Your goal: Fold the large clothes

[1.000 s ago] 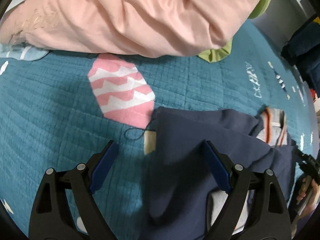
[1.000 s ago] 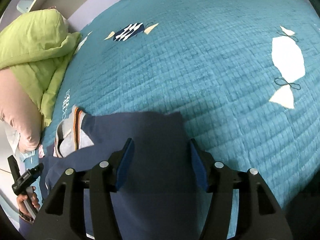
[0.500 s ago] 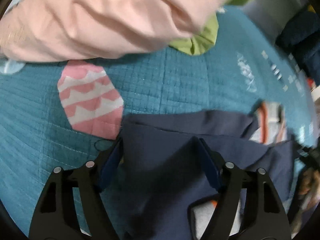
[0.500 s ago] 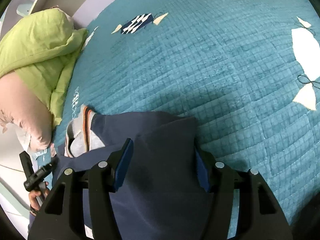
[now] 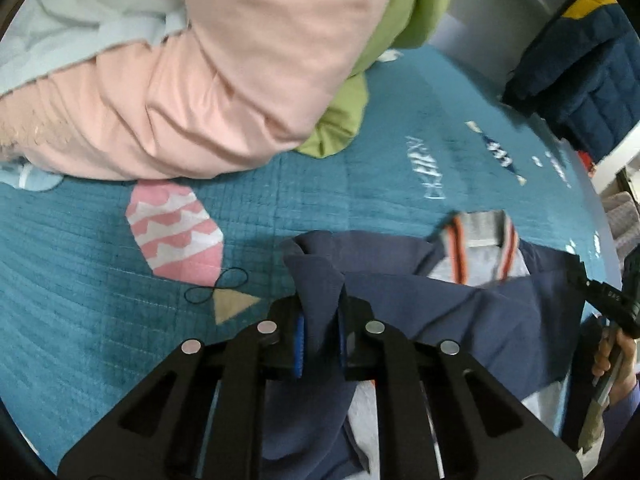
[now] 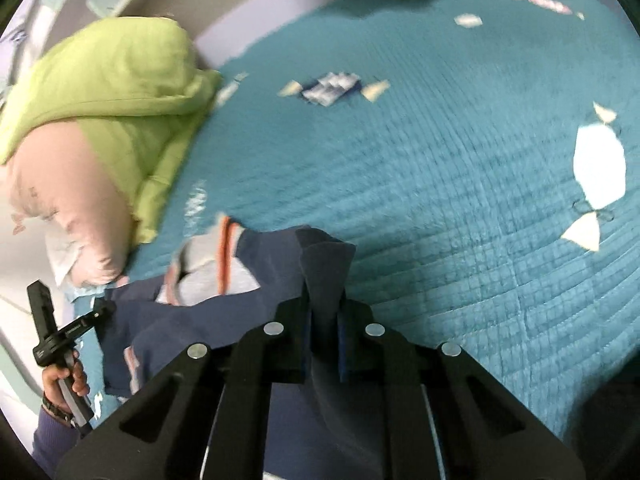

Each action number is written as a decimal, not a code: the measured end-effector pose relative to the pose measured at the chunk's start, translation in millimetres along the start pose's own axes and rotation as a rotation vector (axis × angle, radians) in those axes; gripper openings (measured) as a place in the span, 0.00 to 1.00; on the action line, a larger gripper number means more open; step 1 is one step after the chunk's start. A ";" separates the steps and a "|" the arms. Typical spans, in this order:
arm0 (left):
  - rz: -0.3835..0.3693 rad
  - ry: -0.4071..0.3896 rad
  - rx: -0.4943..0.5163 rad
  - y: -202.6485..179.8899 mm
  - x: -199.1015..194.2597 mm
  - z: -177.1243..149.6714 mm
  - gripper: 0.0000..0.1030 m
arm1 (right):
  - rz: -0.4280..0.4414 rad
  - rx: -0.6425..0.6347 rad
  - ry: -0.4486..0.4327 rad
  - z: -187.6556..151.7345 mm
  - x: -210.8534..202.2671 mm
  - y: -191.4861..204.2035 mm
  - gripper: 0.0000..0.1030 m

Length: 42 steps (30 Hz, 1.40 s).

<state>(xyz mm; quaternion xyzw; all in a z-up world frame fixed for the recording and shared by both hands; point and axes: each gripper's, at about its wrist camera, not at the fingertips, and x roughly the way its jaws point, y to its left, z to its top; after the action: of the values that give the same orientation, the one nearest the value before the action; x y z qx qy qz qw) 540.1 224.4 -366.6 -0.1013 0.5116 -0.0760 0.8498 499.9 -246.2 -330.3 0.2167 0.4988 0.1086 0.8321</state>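
Observation:
A navy garment (image 5: 460,312) with a grey lining and an orange-striped grey collar (image 5: 480,240) lies on the teal quilted bedspread (image 5: 100,300). My left gripper (image 5: 319,340) is shut on a bunched corner of the navy cloth, which sticks up between its blue pads. In the right wrist view my right gripper (image 6: 325,340) is shut on another corner of the same navy garment (image 6: 192,328), with the collar (image 6: 216,256) to its left.
A pink pillow (image 5: 224,80) and a green one (image 5: 360,100) lie at the head of the bed; they also show in the right wrist view (image 6: 100,92). A dark blue quilted jacket (image 5: 580,72) hangs at the far right. Each view shows the other hand's gripper at its edge.
Both grippers have closed from open onto corners of the navy garment. The cloth now bunches up between the pads, and both views have shifted.

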 end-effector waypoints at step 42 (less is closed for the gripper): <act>0.038 0.081 0.032 -8.4 -188.5 -340.4 0.25 | -0.189 -0.194 0.346 -300.6 -176.2 32.7 0.30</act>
<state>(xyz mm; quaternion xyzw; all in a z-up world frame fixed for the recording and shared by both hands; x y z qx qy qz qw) 151.1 228.0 -358.7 -0.0748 0.5462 -0.0718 0.8312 153.0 -211.5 -299.7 0.0659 0.6395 0.1134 0.7575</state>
